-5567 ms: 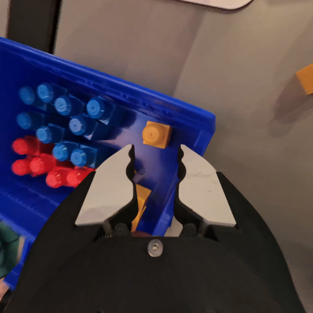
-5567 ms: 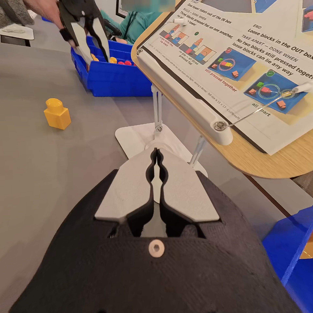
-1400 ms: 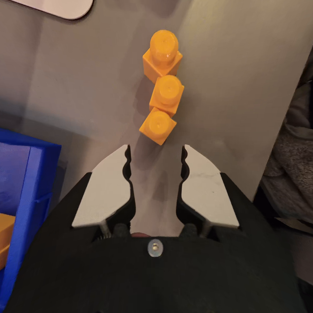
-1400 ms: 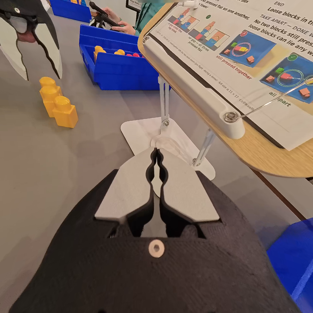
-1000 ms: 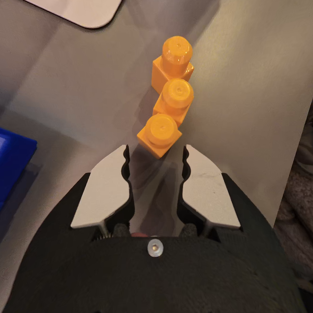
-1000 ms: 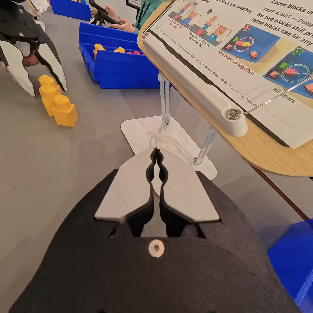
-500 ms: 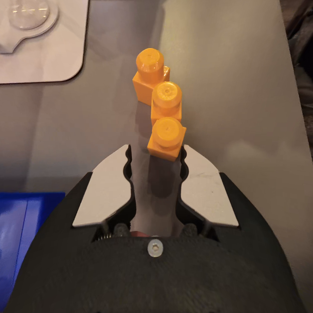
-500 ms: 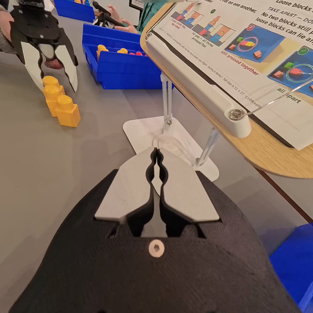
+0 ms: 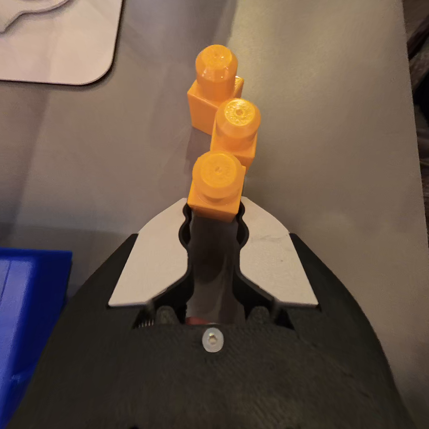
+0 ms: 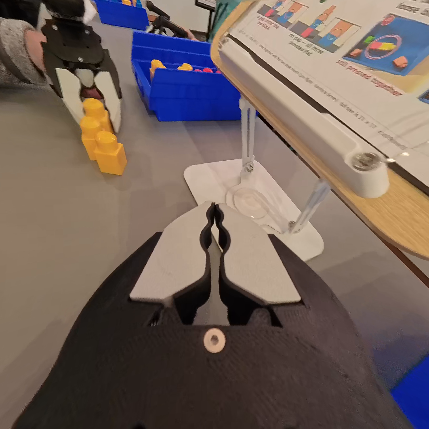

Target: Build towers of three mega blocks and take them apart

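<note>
Three yellow mega blocks stand in a row on the grey table (image 9: 325,139). In the left wrist view the nearest block (image 9: 217,176) sits between my left gripper's (image 9: 214,209) fingertips, and both pads press its sides. The middle block (image 9: 236,125) and far block (image 9: 216,74) stand beyond it. In the right wrist view the left gripper (image 10: 97,124) straddles that end block (image 10: 94,108), with the other two (image 10: 90,132) (image 10: 110,151) in front. My right gripper (image 10: 214,206) is shut with nothing between its pads, above the table near the stand's base.
A blue bin (image 10: 185,92) with yellow and red blocks stands behind the row; its corner shows in the left wrist view (image 9: 27,301). A tilted board with an instruction sheet (image 10: 325,69) rises on a white base (image 10: 255,185). Another blue bin (image 10: 413,383) is at lower right. There is about 30 cm between the tips of the two grippers.
My left gripper came down over the end of the block row and its jaws narrowed onto the nearest yellow block. The right gripper stayed shut and shifted only slightly.
</note>
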`<state>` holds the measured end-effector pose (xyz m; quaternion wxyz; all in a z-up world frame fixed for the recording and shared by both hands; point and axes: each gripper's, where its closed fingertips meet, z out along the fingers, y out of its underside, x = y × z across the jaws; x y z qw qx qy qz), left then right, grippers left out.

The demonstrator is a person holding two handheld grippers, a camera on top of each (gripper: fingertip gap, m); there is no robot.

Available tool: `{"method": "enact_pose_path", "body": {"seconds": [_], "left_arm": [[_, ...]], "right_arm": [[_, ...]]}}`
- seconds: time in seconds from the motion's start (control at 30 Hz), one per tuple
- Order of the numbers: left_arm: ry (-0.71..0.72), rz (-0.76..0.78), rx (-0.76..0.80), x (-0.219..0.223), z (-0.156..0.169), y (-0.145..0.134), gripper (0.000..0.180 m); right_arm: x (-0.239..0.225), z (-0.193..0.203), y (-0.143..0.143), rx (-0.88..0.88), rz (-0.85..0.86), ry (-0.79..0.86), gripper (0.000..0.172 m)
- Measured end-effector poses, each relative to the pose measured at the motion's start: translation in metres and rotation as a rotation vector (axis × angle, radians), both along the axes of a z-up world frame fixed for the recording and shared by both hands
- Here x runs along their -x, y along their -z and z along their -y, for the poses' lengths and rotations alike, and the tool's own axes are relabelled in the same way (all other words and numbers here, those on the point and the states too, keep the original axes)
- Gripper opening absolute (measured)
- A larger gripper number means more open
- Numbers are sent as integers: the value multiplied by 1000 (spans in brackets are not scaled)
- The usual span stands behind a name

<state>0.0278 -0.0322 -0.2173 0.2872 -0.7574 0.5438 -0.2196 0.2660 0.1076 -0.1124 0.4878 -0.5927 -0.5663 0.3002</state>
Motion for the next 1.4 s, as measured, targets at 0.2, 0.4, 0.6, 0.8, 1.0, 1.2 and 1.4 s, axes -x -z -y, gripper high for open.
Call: {"method": "enact_pose_path", "body": {"seconds": [0.2, 0.4, 0.6, 0.8, 1.0, 1.2, 1.4], "left_arm": [[-120, -75, -44, 2, -8, -10, 37], [-208, -52, -36, 9, -11, -10, 37], [-252, -43, -33, 17, -8, -9, 37], [-277, -43, -22, 19, -7, -6, 37], [-283, -40, -22, 15, -6, -7, 37], [-277, -53, -63, 16, -3, -25, 37], [-238, -157, -160, 1, -4, -52, 37]], "right_arm": [[59, 49, 14, 127, 34, -140, 3], [127, 94, 49, 206, 187, -207, 30], [153, 111, 81, 267, 312, -194, 47], [168, 118, 97, 241, 399, -160, 47], [174, 113, 98, 109, 440, -127, 37], [169, 103, 47, 125, 237, -174, 37], [171, 125, -14, 24, 37, -328, 37]]}}
